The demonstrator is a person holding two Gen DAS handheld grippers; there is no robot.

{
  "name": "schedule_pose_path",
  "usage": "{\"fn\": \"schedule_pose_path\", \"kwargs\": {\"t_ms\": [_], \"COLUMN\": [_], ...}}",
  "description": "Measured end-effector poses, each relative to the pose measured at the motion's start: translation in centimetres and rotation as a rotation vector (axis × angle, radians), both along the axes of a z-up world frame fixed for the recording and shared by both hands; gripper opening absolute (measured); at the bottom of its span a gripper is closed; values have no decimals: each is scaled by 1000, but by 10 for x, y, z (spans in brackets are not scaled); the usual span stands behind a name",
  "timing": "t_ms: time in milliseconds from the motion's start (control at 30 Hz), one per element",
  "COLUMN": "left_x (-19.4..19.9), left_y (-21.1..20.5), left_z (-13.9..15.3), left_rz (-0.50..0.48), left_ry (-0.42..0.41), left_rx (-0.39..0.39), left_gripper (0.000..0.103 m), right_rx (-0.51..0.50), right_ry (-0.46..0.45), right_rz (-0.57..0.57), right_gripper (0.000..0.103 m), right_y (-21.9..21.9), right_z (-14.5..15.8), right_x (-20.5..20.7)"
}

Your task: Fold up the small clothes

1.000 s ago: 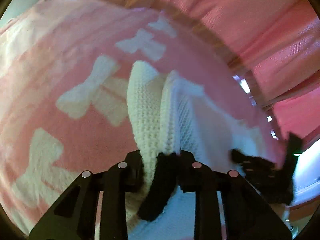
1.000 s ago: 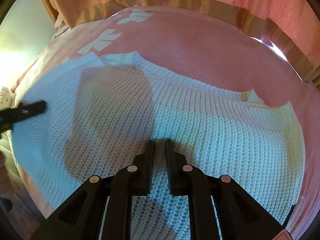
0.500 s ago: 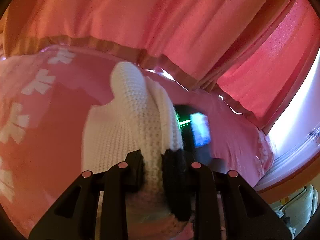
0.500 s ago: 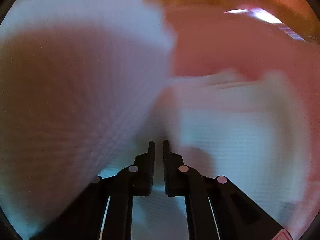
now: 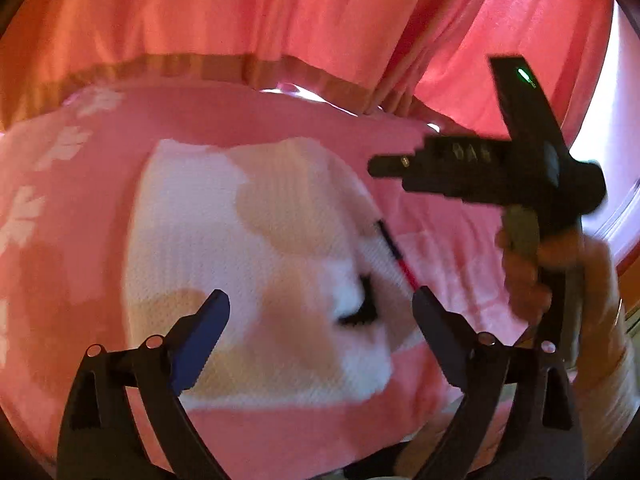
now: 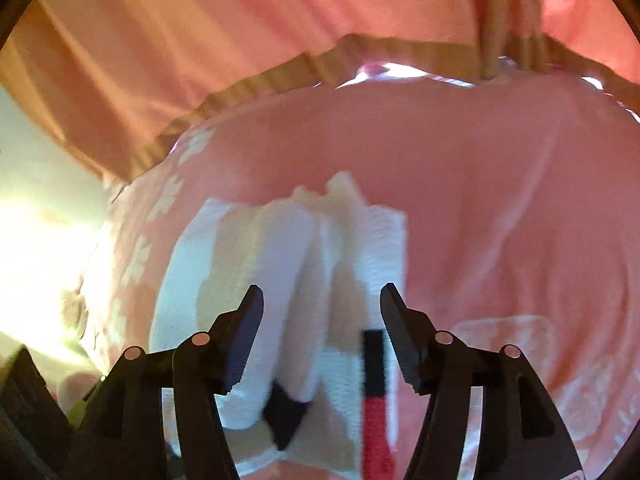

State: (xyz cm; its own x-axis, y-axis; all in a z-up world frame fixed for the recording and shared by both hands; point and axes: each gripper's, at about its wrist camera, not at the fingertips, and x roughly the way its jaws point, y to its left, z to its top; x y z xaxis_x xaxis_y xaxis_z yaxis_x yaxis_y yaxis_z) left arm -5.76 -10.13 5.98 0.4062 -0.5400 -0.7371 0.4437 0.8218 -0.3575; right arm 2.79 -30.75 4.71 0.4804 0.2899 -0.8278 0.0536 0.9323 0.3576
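Lying on bed: white knit sweater (image 5: 256,264), folded, on pink blanket (image 6: 480,184) near its front edge.
Left tool (image 5: 320,316): fingers apart, above sweater.
Right tool (image 6: 322,308): fingers apart, above sweater.
Behind: pink curtain (image 5: 280,12).

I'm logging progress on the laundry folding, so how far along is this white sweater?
The white sweater already lies doubled over on the pink blanket. Nothing is in hand: the left hand-held gripper and the right hand-held gripper are both open above it. The bunched ridges on top look left to flatten, possibly with another fold.
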Motion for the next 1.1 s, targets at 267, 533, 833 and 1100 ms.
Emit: {"fn": "schedule_pose_path", "kwargs": {"t_ms": [267, 533, 833, 1100], "left_x": [-34, -20, -23, -50], "left_y": [-7, -29, -38, 57], "left_z": [-21, -8, -8, 14], "left_rz": [-14, -96, -96, -20], "left_ry": [-110, -50, -35, -147], "left_rx": [2, -51, 39, 48], "left_gripper": [90, 18, 55, 90], "right_rx": [143, 121, -73, 9], "right_ry": [175, -64, 87, 17], "right_rz": [36, 63, 48, 130], "right_gripper": [65, 19, 27, 56], "right_y": [36, 36, 12, 12], "right_z": [-57, 9, -30, 8], "right_x": [29, 25, 33, -56]}}
